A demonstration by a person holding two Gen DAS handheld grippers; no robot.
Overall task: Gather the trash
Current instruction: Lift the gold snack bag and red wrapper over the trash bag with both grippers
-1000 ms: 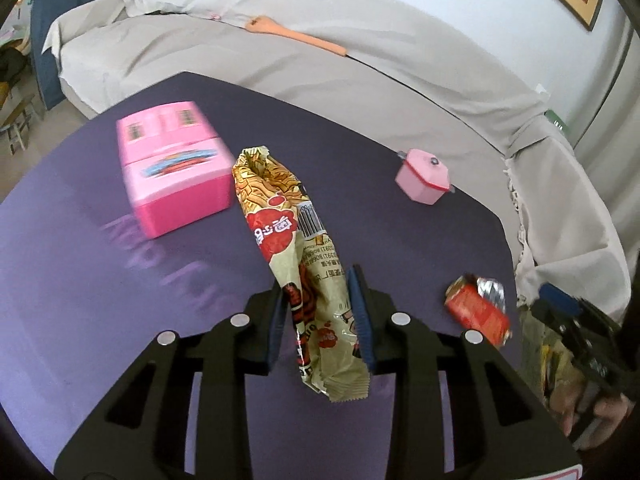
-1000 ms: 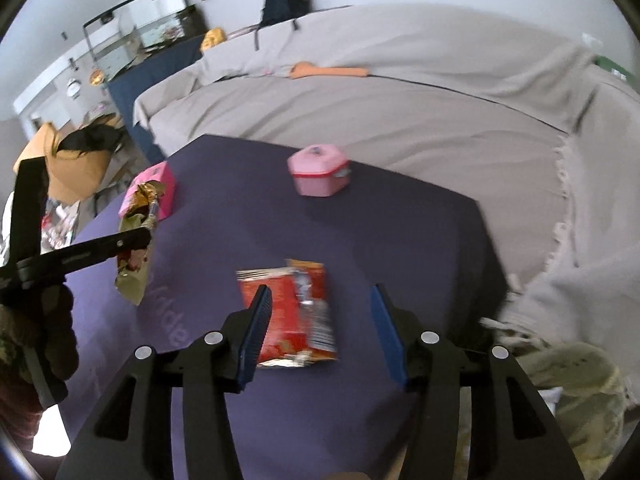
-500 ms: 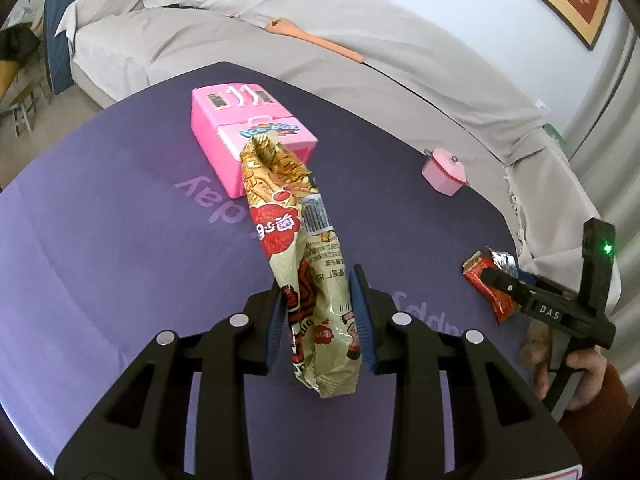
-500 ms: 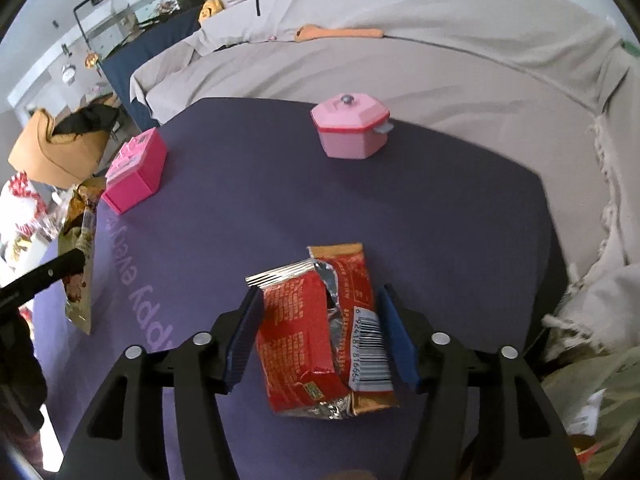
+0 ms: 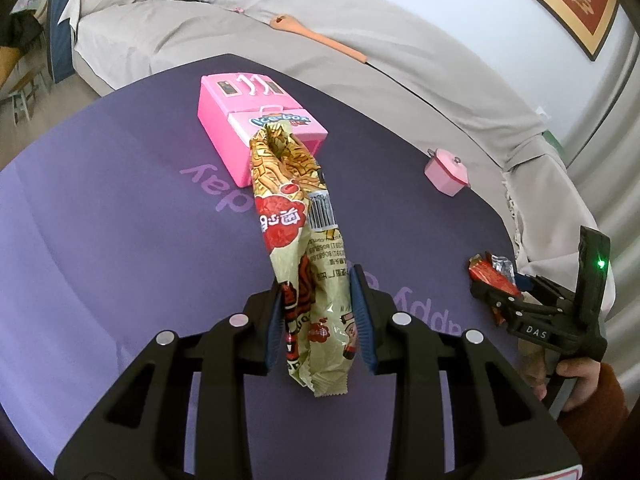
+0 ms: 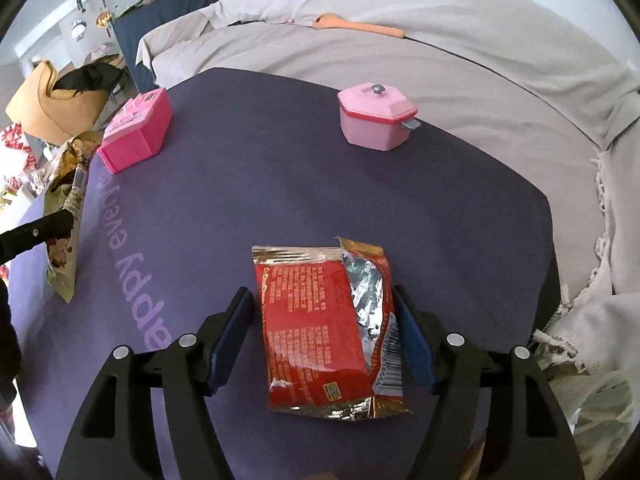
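Observation:
My left gripper [image 5: 318, 320] is shut on a tall green-and-gold snack wrapper [image 5: 296, 220] and holds it upright above the purple table mat [image 5: 120, 220]. The wrapper also shows at the left edge of the right wrist view [image 6: 64, 208]. My right gripper [image 6: 322, 344] is open, its two fingers on either side of a torn red foil wrapper [image 6: 320, 328] that lies flat on the mat. In the left wrist view the red wrapper [image 5: 490, 272] shows at the right, partly hidden by the right gripper [image 5: 520, 300].
A pink toy ice-box [image 5: 256, 120] [image 6: 138, 132] and a pink toy pot [image 6: 374, 116] [image 5: 446, 170] stand on the far part of the mat. A sofa under a grey cover [image 6: 400, 48] lies behind, with an orange spoon [image 6: 360, 26] on it.
My right gripper has moved forward and down, so its fingers now flank the red wrapper. My left gripper has pulled back and up with the snack wrapper.

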